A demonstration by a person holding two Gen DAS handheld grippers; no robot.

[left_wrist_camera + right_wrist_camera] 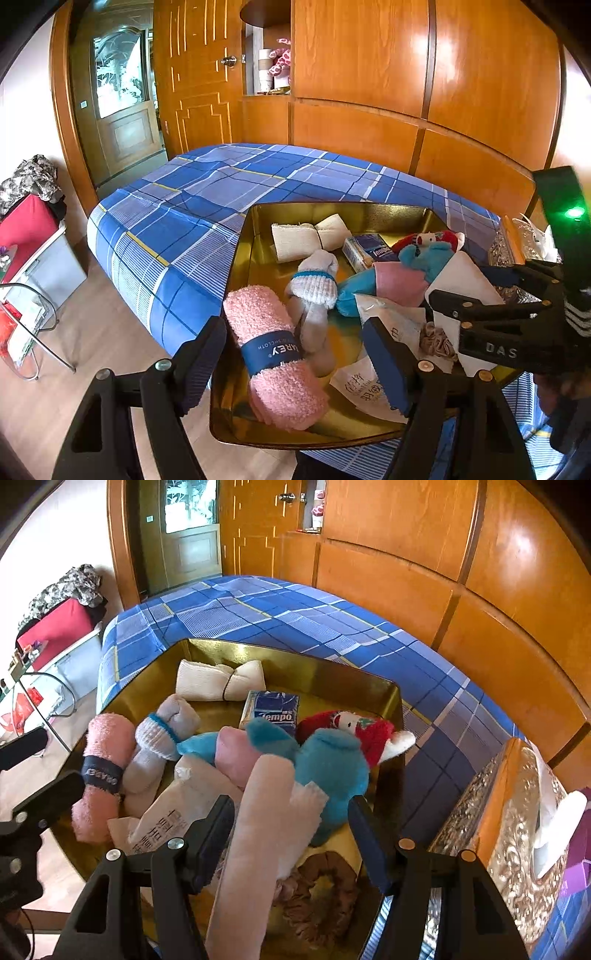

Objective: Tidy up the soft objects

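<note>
A gold tray point(236, 258) on the bed holds several soft things. My left gripper point(295, 365) is open above its near end, fingers either side of a rolled pink towel point(273, 350) with a blue band, not pressing it. My right gripper point(293, 836) is open too. A long pale pink soft roll point(258, 830) stands between its fingers, leaning on the left one with a gap to the right one. Beyond lie a blue plush toy point(332, 768), a red and white plush point(354, 727), a grey sock bundle point(162, 738), a tied cream cloth point(218, 681) and a brown scrunchie point(317, 893).
A Tempo tissue pack point(275, 709) and a printed white packet point(173, 812) also lie in the tray. A silver patterned tissue box point(517, 830) stands right of it. The blue checked bed point(221, 184) meets wooden cabinets behind. A glass table point(29, 314) stands on the floor at left.
</note>
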